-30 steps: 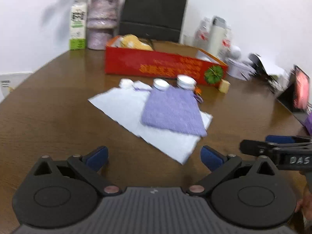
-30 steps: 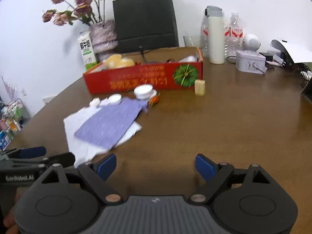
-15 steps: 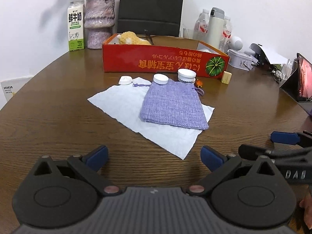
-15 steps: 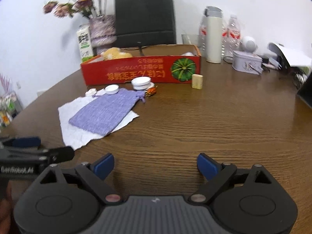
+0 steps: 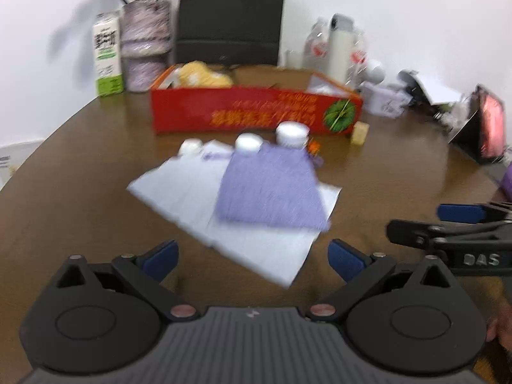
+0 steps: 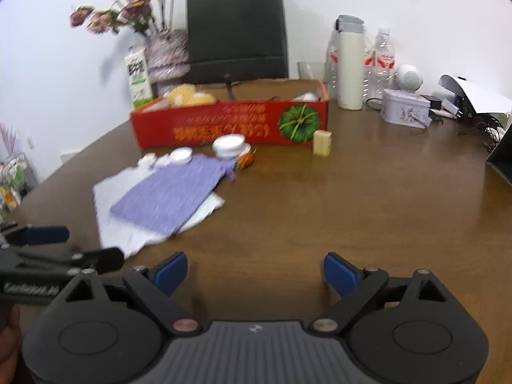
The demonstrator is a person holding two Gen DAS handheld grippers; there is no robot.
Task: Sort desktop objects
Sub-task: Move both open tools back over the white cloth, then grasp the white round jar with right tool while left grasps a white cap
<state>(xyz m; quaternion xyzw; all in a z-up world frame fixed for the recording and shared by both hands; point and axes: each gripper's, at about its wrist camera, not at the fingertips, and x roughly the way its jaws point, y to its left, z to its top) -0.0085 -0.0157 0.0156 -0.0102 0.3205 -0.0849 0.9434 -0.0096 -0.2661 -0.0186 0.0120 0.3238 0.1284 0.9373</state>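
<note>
Purple woven pouch (image 5: 272, 188), flat, lying on a crumpled white paper sheet (image 5: 188, 188) on the wooden table. Three white round lids or jars (image 6: 228, 144) in a row along the pouch's far edge, the right one largest. Small orange item (image 6: 246, 161) at the pouch's drawstring corner. Tan block (image 6: 321, 142) upright, just before the long red box (image 6: 224, 128), which holds a yellow plush item (image 6: 188, 95).
</note>
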